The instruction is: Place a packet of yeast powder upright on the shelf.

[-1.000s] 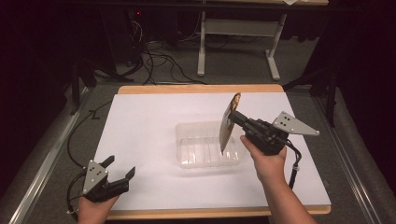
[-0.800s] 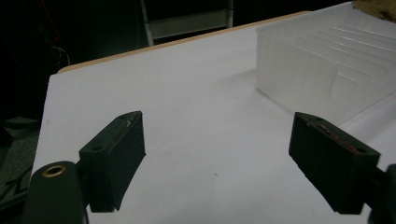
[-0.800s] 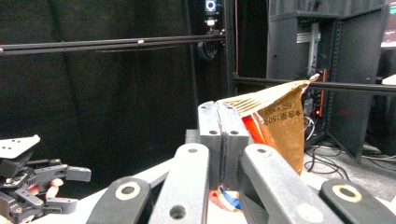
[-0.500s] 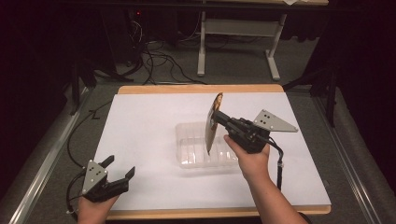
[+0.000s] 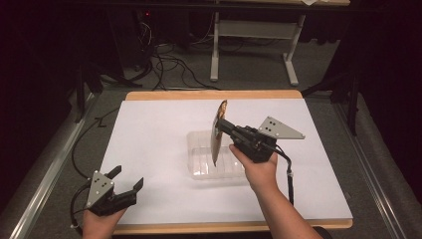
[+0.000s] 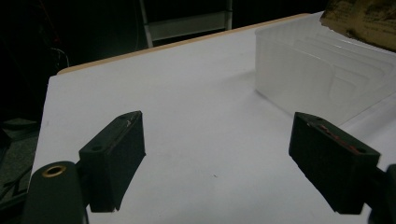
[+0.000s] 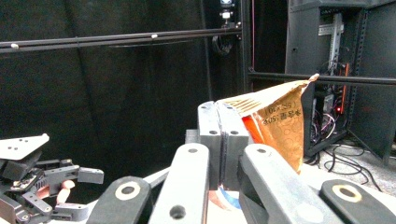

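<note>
Moved leftward since earlier: right gripper — jaws clamped on brown packet, held on edge above clear tray on counter. Left gripper — jaws wide apart, holding nothing, at near-left corner.

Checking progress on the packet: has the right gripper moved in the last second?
Yes. The right gripper, shut on the brown packet, has shifted left, from the clear plastic tray's right edge to over its middle.
</note>
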`<state>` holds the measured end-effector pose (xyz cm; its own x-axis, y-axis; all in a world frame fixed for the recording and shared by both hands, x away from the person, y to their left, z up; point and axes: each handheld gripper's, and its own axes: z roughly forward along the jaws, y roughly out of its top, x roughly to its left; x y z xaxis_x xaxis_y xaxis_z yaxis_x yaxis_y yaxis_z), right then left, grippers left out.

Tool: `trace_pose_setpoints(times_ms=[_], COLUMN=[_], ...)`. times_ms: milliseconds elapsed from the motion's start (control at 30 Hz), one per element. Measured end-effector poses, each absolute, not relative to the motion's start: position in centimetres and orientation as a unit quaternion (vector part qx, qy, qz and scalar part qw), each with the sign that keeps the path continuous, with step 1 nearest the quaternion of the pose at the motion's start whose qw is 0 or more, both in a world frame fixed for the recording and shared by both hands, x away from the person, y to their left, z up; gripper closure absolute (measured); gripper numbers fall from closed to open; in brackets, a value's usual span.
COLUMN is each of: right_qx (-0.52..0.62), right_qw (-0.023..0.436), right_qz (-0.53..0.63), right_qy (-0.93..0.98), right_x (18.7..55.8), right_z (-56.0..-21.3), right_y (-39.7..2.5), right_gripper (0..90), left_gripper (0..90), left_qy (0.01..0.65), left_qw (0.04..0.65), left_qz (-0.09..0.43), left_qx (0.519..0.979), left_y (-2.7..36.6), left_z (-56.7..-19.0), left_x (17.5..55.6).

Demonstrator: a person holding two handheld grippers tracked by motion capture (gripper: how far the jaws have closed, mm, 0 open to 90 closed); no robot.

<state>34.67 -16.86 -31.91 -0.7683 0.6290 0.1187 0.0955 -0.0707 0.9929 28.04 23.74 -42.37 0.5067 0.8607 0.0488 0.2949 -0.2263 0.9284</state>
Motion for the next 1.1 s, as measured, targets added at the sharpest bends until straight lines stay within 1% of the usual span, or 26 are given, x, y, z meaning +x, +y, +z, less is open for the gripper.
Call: trace_pose_setpoints(times_ms=[467, 767, 1100], right_qx=[0.290, 0.308, 0.321], right_qw=[0.191, 0.187, 0.179], right_qz=[0.661, 0.644, 0.623], right_qy=[0.665, 0.675, 0.690], right_x=[36.1, 37.0, 37.2], right_z=[-33.3, -35.0, -36.9], right_y=[-15.7, -15.6, -15.2], right_gripper=[90.0, 90.0, 90.0], left_gripper=[19.0, 19.0, 19.0], left_qy=[0.399, 0.399, 0.399], left_qw=[0.480, 0.480, 0.482], left_qz=[0.294, 0.295, 0.293], left_qx=[0.723, 0.724, 0.723], left_y=[23.7, 23.8, 23.7], left_z=[-42.4, -42.4, -42.4], left_x=[28.1, 28.0, 28.0])
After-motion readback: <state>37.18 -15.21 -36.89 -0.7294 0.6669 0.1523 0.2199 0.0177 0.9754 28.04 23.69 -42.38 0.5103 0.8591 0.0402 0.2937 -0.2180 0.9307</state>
